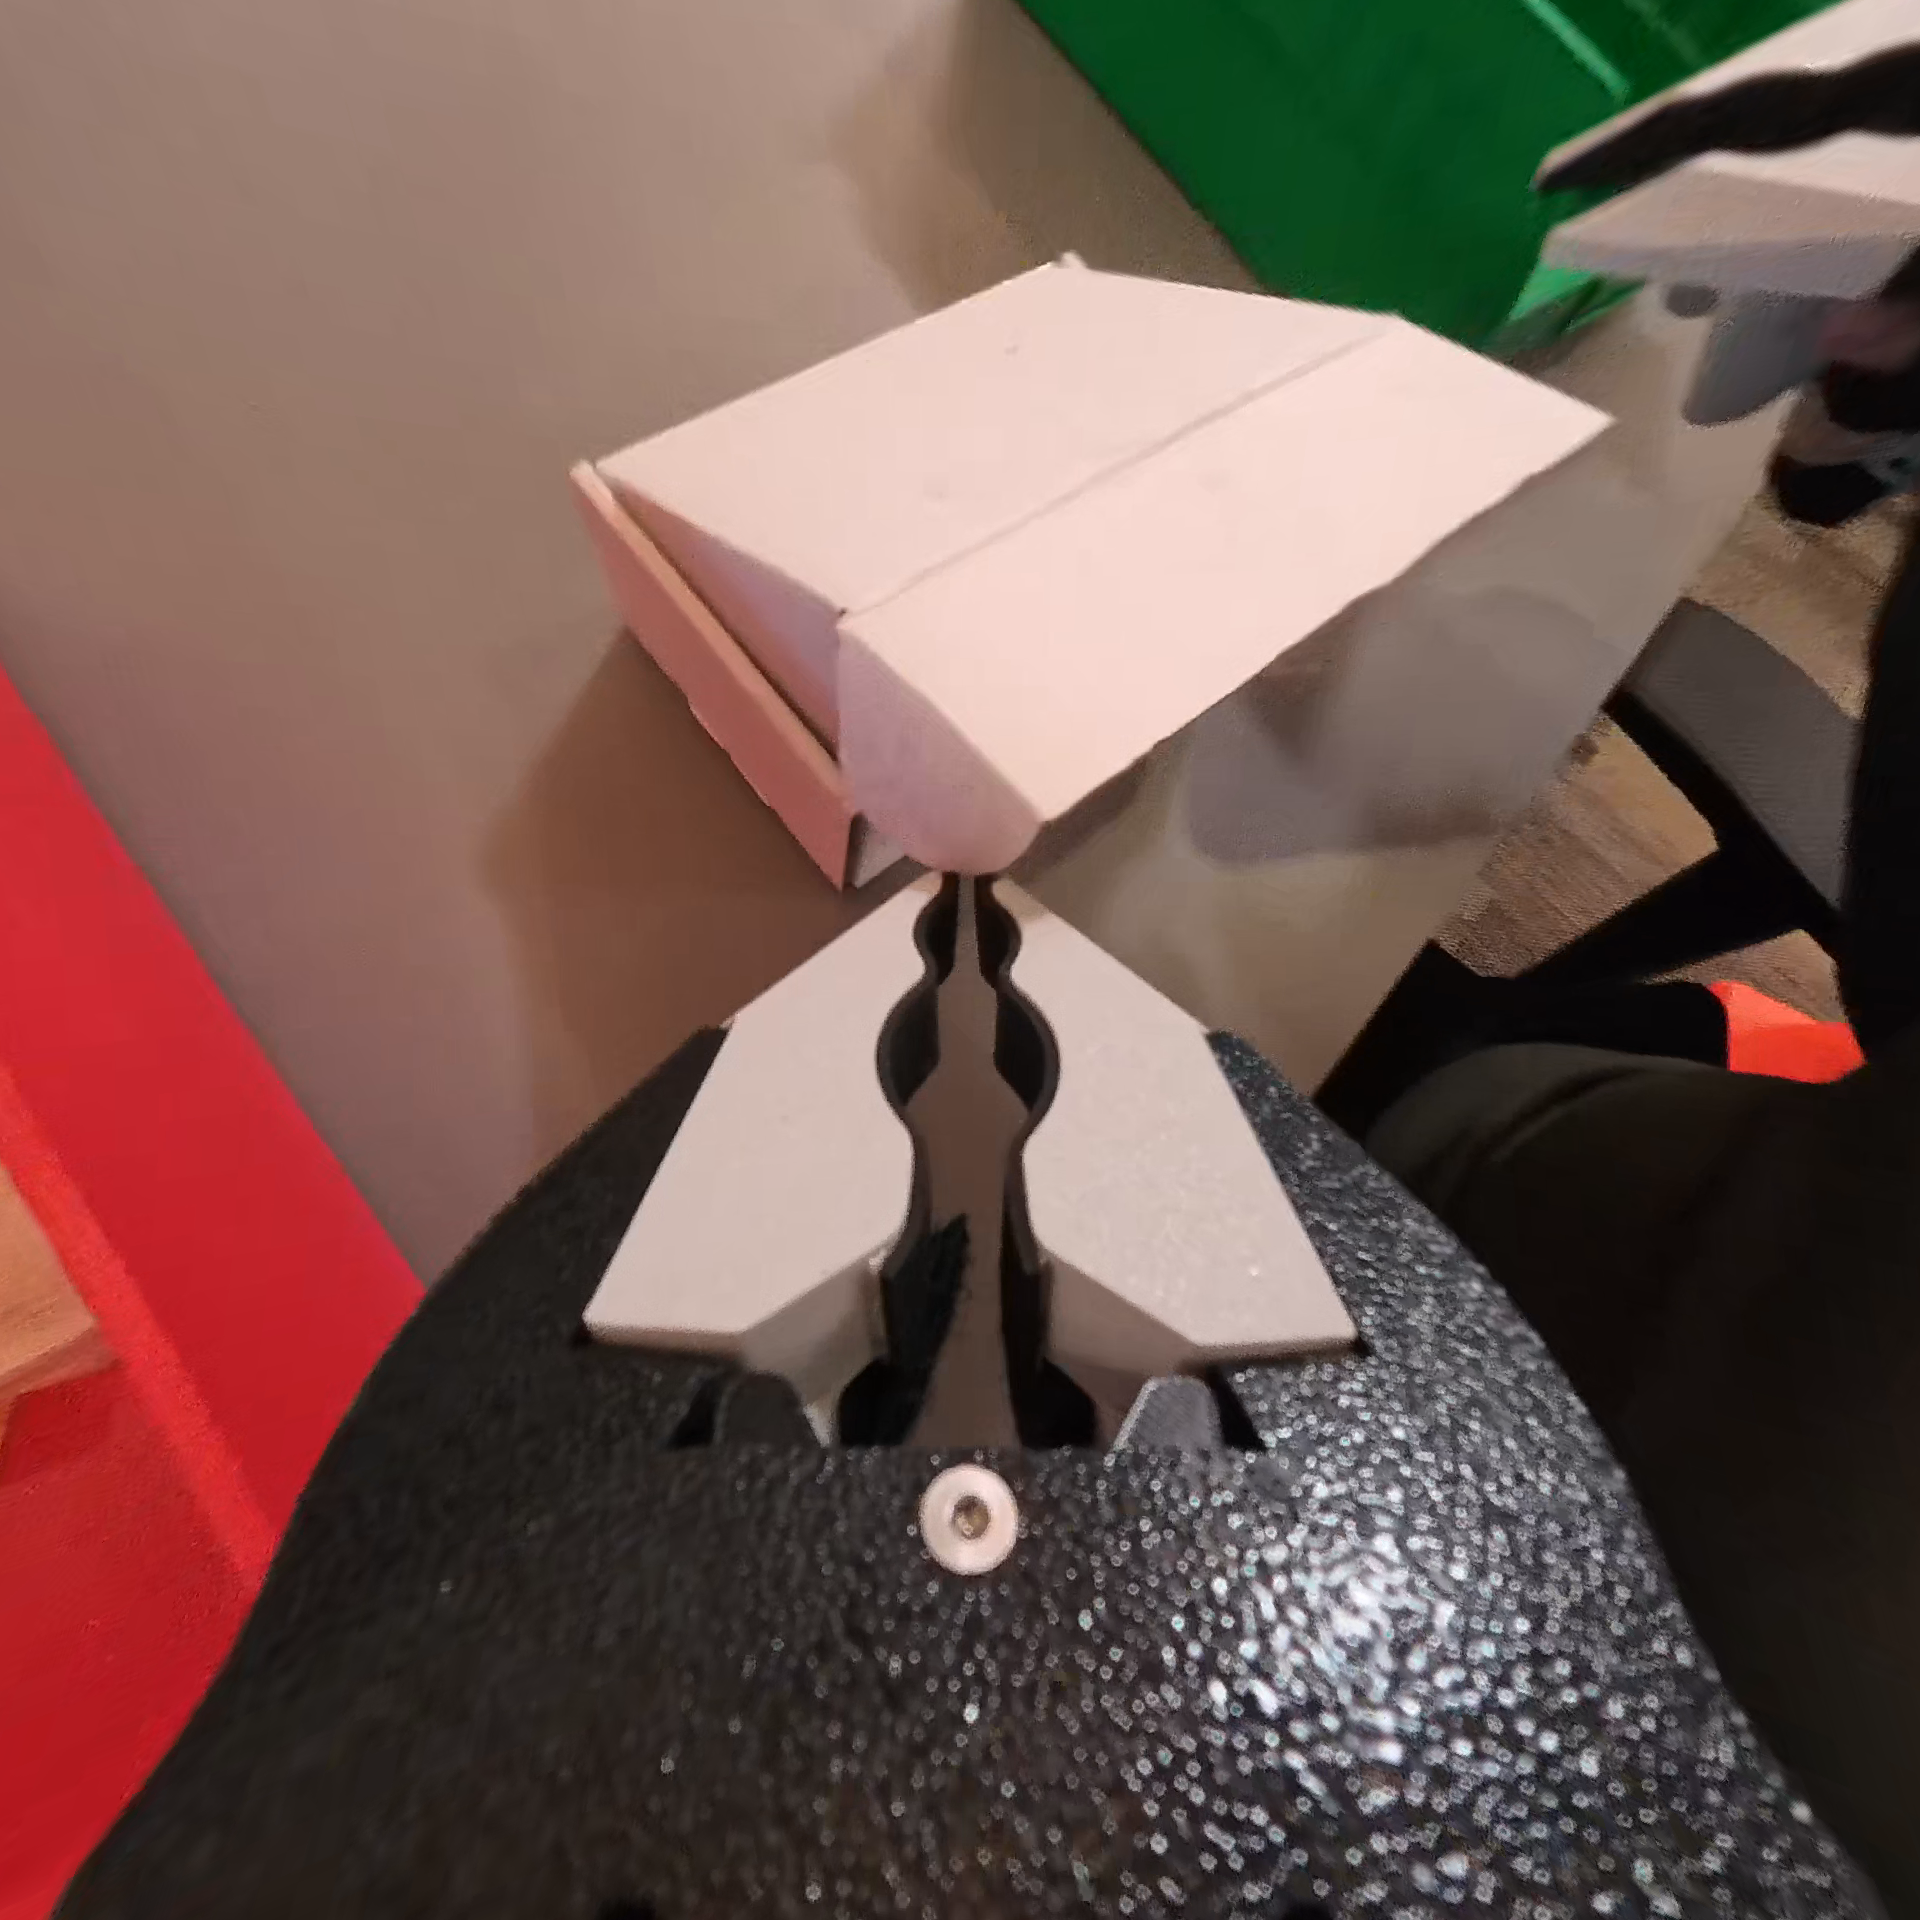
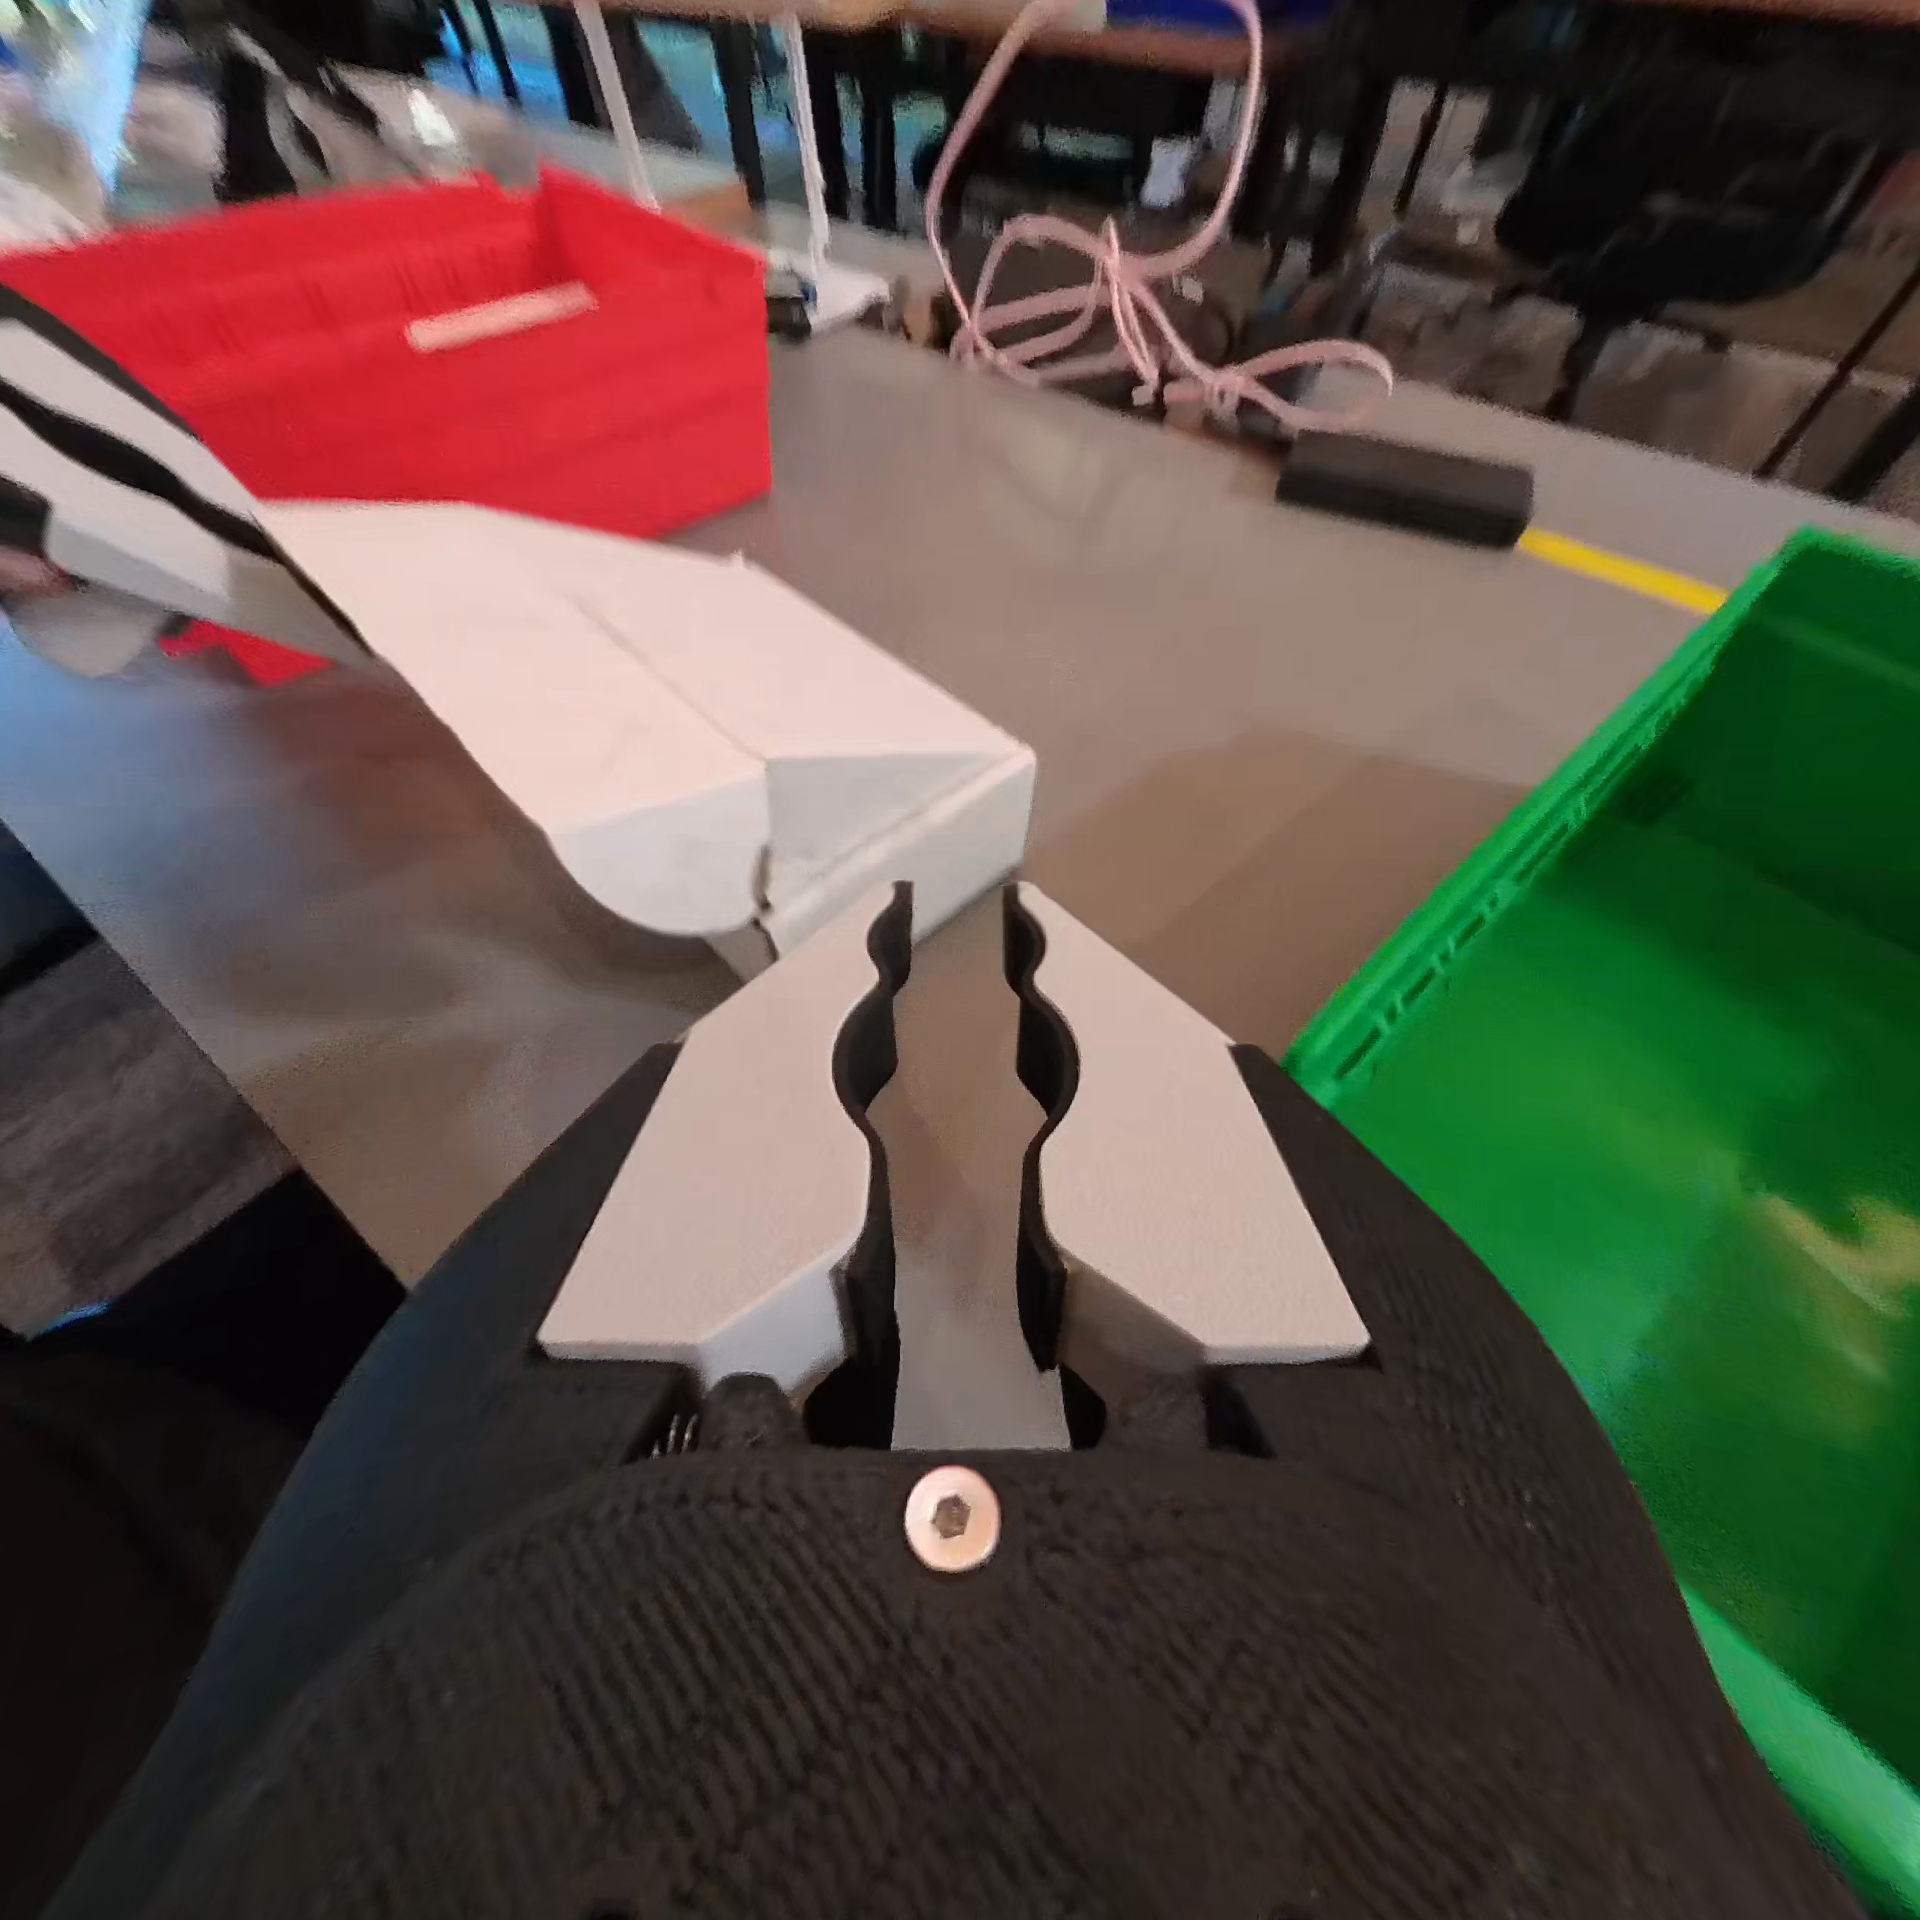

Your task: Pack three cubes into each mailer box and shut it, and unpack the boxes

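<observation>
A white mailer box sits on the grey table with its lid down over the base. My left gripper is almost closed, and its tips pinch the rounded side flap at the lid's near corner. In the right wrist view the left gripper shows at the far left, with the lid of the box running out from between its fingers. My right gripper is open and empty, its tips just beside the box's near corner and not on it. It also shows in the left wrist view at the top right.
A red bin holding a wooden piece stands beyond the box; it also shows at the left in the left wrist view. A green bin is close on the right. A pink cable and a black adapter lie at the table's far edge.
</observation>
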`<state>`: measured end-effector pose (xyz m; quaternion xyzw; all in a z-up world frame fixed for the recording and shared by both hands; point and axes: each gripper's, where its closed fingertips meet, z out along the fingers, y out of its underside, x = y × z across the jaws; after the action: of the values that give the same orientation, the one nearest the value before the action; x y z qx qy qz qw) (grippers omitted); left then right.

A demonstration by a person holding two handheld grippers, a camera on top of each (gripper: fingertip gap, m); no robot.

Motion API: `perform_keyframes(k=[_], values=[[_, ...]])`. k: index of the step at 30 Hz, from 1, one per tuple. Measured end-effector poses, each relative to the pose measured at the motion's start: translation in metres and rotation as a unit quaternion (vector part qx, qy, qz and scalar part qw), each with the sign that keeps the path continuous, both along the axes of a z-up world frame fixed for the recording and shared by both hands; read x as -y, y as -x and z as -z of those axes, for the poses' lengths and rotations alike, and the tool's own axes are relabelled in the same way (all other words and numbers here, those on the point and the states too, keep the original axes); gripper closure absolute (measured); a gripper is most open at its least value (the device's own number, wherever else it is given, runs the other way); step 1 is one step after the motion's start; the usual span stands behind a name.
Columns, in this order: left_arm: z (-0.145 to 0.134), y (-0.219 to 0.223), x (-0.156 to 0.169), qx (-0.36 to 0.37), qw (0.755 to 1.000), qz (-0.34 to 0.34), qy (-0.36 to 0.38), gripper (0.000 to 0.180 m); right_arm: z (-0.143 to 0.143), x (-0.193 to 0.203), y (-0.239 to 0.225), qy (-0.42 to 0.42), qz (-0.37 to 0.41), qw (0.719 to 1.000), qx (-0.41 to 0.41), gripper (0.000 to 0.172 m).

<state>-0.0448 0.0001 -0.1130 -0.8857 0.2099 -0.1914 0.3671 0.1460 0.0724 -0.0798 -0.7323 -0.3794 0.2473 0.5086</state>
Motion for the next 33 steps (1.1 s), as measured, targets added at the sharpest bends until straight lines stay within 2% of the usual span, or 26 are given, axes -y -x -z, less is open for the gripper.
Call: perform_keyframes(k=[1, 4, 6, 9, 11, 13, 15, 17, 21, 25, 29, 32, 33], values=[[-0.004, 0.000, 0.005, 0.000, 1.000, 0.009, 0.002, 0.179, -0.008, 0.000, 0.006, -0.012, -0.010, 1.000, -0.018, 0.159], [-0.011, -0.001, 0.027, -0.033, 0.998, 0.053, 0.004, 0.180, -0.023, 0.002, 0.027, -0.065, -0.032, 0.997, -0.031, 0.163], [-0.027, -0.001, 0.027, -0.049, 0.996, 0.058, -0.038, 0.180, -0.026, 0.002, 0.040, -0.103, -0.034, 0.994, -0.015, 0.167], [-0.073, -0.005, -0.010, -0.046, 0.981, 0.018, -0.190, 0.180, -0.030, 0.001, 0.060, -0.132, -0.047, 0.990, -0.008, 0.172], [-0.091, -0.011, -0.034, -0.039, 0.965, -0.010, -0.258, 0.180, -0.027, -0.001, 0.072, -0.120, -0.062, 0.991, -0.004, 0.172], [-0.080, -0.020, -0.051, -0.074, 0.961, 0.001, -0.268, 0.180, -0.018, -0.004, 0.080, -0.098, -0.068, 0.993, 0.010, 0.172], [-0.049, -0.022, -0.060, -0.124, 0.968, 0.012, -0.216, 0.180, -0.004, -0.006, 0.082, -0.074, -0.070, 0.994, 0.035, 0.172], [-0.022, -0.025, -0.062, -0.145, 0.974, 0.028, -0.171, 0.180, 0.011, -0.003, 0.083, -0.049, -0.082, 0.994, 0.052, 0.172], [0.008, -0.027, -0.060, -0.132, 0.982, 0.037, -0.126, 0.180, 0.039, 0.000, 0.078, -0.013, -0.090, 0.993, 0.077, 0.172], [0.015, -0.028, -0.059, -0.088, 0.989, 0.037, -0.111, 0.178, 0.046, 0.001, 0.078, -0.005, -0.093, 0.994, 0.057, 0.172], [0.015, -0.027, -0.057, -0.067, 0.991, 0.051, -0.107, 0.161, 0.047, 0.002, 0.076, -0.005, -0.098, 0.994, 0.050, 0.172], [-0.003, -0.023, -0.065, -0.109, 0.973, 0.073, -0.191, 0.149, 0.042, -0.003, 0.066, -0.061, -0.079, 0.992, 0.077, 0.163], [-0.011, -0.029, -0.065, -0.122, 0.962, 0.100, -0.221, 0.101, 0.037, -0.003, 0.063, -0.096, -0.075, 0.989, 0.079, 0.160]])
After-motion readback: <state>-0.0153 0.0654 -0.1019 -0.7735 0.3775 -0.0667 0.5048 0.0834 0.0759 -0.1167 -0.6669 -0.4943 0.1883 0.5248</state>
